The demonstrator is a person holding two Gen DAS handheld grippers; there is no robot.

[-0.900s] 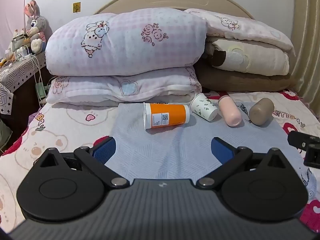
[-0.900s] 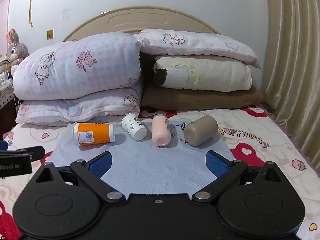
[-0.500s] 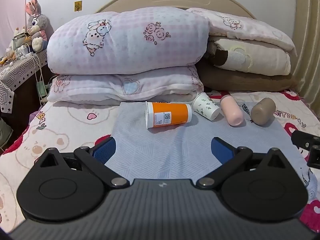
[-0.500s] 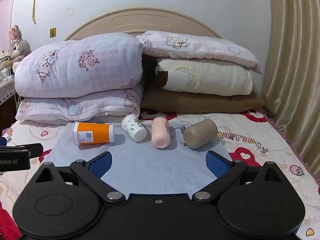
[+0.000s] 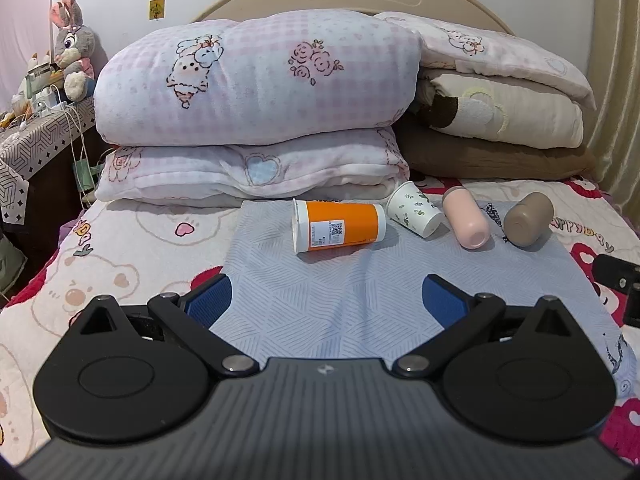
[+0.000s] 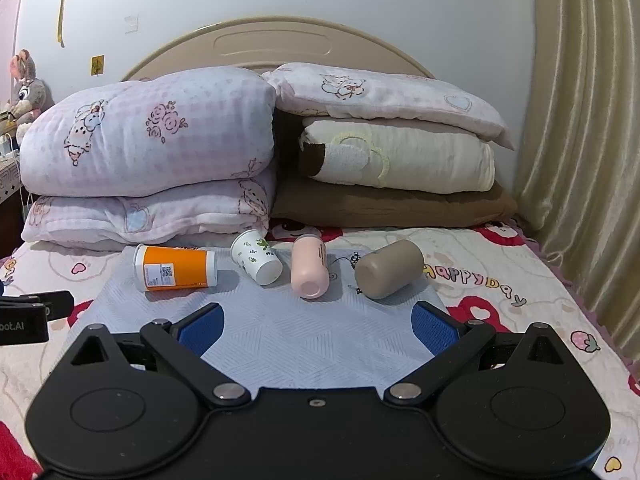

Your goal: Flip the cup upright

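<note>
Several cups lie on their sides in a row on a light blue mat [image 5: 320, 292] on the bed: an orange cup [image 5: 338, 226], a white leaf-print paper cup [image 5: 414, 210], a pink cup [image 5: 466, 220] and a brown cup [image 5: 528, 219]. The same row shows in the right wrist view: the orange cup [image 6: 176, 268], the white cup [image 6: 256, 256], the pink cup [image 6: 309, 266] and the brown cup [image 6: 389, 268]. My left gripper [image 5: 327, 300] is open and empty, short of the orange cup. My right gripper [image 6: 318, 326] is open and empty, short of the pink cup.
Folded quilts and pillows [image 5: 256, 92] are stacked right behind the cups against the headboard [image 6: 272, 44]. A bedside table with a plush toy [image 5: 72, 48] stands at the left. A curtain [image 6: 580, 120] hangs at the right. The cartoon bedsheet [image 6: 500, 276] surrounds the mat.
Both grippers have moved slightly; the cups sit a little differently in the views. The jaws stay open and the cups have not moved.
</note>
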